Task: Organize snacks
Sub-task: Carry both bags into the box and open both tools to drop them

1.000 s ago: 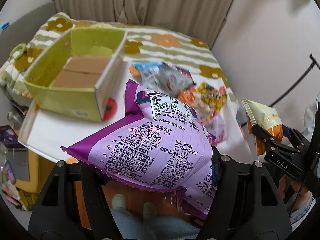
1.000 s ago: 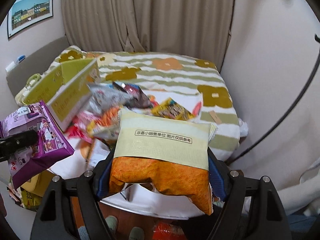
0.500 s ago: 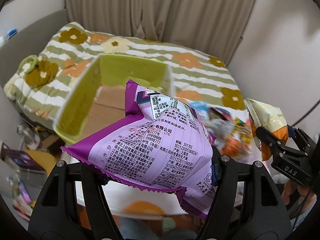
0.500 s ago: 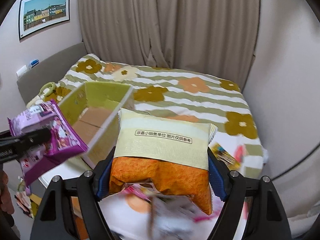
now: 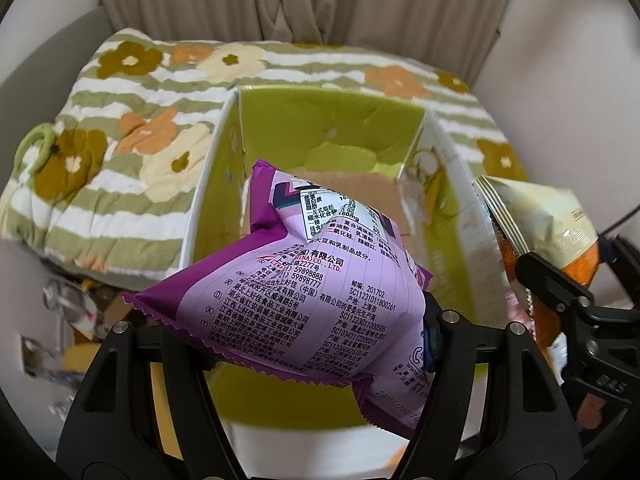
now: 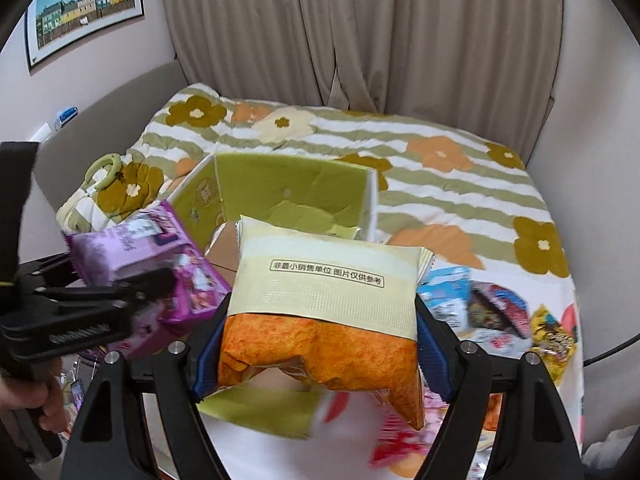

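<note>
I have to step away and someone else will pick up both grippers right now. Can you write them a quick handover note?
Left gripper: shut on the purple snack bag, held over the open green box.
Right gripper: shut on the orange-and-cream snack bag, also near the box, to its right.
Box: on the white table; only its cardboard bottom shows, no snacks visible inside.
Done: both bags picked up and brought to the box.
Left: release both bags into the box, then gather the loose snacks lying on the table to the right.
</note>
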The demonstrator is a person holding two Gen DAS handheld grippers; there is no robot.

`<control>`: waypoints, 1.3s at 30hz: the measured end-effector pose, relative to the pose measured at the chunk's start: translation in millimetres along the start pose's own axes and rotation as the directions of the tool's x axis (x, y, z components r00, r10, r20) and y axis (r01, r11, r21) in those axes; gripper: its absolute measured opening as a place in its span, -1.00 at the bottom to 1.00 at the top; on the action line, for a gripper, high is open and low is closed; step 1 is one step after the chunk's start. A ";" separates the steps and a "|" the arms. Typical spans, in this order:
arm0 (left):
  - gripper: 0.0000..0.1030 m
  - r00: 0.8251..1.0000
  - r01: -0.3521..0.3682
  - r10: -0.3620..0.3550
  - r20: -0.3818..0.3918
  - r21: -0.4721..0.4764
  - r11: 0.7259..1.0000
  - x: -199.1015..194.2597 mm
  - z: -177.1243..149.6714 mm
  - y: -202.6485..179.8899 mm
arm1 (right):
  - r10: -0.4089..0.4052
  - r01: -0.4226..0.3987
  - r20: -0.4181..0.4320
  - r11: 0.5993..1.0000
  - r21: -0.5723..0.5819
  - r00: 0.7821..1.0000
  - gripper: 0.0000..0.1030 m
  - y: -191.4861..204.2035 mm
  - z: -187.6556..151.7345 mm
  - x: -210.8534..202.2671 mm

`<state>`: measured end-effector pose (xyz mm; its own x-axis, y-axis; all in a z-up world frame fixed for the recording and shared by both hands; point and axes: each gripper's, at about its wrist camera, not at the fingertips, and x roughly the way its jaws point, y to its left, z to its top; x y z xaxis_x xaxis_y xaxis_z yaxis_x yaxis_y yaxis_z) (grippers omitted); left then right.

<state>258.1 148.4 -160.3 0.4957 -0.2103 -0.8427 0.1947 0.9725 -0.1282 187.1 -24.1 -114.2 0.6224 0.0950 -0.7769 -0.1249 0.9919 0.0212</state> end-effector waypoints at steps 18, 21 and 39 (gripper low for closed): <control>0.99 0.998 -0.057 0.057 0.007 0.014 0.998 -13.8 -6.2 21.7 | 0.051 -0.048 -0.095 0.998 0.035 0.994 0.50 9.5 8.4 37.5; 0.99 0.997 -0.072 0.073 0.039 -0.031 0.997 -29.6 -13.1 30.1 | 0.093 -0.092 -0.111 0.996 0.021 0.989 0.50 17.5 9.9 42.0; 0.99 0.993 -0.114 0.113 -0.018 -0.118 0.986 -16.1 -41.9 49.7 | 0.161 -0.163 -0.178 0.987 0.002 0.971 0.99 31.0 -7.3 72.8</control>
<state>224.3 204.3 -175.0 0.4994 -0.0976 -0.8609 0.0356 0.9951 -0.0922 222.9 12.9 -174.7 0.4462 0.2372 -0.8629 -0.2236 0.9632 0.1491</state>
